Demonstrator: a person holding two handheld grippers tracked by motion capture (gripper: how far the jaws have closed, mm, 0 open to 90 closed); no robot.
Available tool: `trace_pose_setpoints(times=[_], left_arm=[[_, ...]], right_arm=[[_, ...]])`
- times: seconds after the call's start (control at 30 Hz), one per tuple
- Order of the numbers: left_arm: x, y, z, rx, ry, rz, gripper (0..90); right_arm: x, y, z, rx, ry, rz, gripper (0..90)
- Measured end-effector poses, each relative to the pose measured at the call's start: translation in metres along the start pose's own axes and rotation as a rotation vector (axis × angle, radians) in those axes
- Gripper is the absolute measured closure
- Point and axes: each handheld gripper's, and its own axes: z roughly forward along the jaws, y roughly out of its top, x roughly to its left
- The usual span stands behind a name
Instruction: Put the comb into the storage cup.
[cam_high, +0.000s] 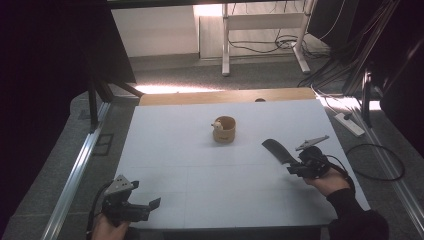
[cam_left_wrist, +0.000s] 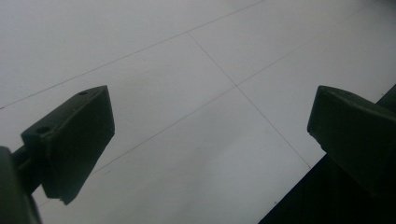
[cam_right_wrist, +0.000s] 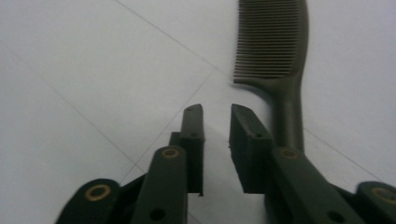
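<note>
Left gripper sits at the near left corner of the desk, far from the comb; in the left gripper view its fingers are spread wide with nothing but bare desk between them. Mid-desk, a small round wooden cup stands upright, up and to the left of the comb, well apart from it; something pale sits at its rim, too small to identify. The comb lies flat on the desk right of centre, dark, toothed head pointing away and to the left, handle toward the right gripper. In the right gripper view the comb runs nearly straight ahead: its long axis is roughly in line with the fingers, handle nearest, teeth farthest. The handle passes just beside the right-hand finger, on its outer side, not in the gap. The fingers stand a narrow slot apart, nothing between them, pinching nothing; no contact on the comb that I can confirm. Judgement: the right hand is plainly the nearer one, and the comb is offset to that gripper's own right. Any grasp on the handle would call for a small sideways shift that way, so the handle falls between the fingers.
</note>
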Motion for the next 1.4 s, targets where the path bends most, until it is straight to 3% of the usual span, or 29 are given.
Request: trace_pose_setpoints(times=[0.23,0.47,0.6,0.83,0.97,1.2,1.4], left_arm=[[0.000,0.000,0.000,0.002,-0.001,0.001,1.7],[0.000,0.000,0.000,0.003,-0.003,0.003,1.8],[0.000,0.000,0.000,0.004,-0.003,0.003,1.8],[0.000,0.000,0.000,0.004,-0.004,0.004,1.9],[0.000,0.000,0.000,0.004,-0.005,0.005,1.9],[0.000,0.000,0.000,0.005,-0.006,0.005,1.9],[0.000,0.000,0.000,0.005,-0.006,0.006,2.0]], right_arm=[[-0.004,0.000,-0.005,-0.024,-0.052,0.023,49.1],[-0.006,-0.001,-0.005,-0.030,-0.087,0.015,35.8],[-0.011,-0.003,-0.006,-0.033,-0.123,0.042,23.5],[-0.017,-0.005,-0.006,-0.003,-0.140,0.056,17.3],[-0.018,-0.006,-0.006,-0.009,-0.137,0.058,15.3],[-0.023,-0.009,-0.005,-0.033,-0.135,0.093,0.7],[-0.026,-0.010,-0.006,-0.043,-0.128,0.100,0.0]])
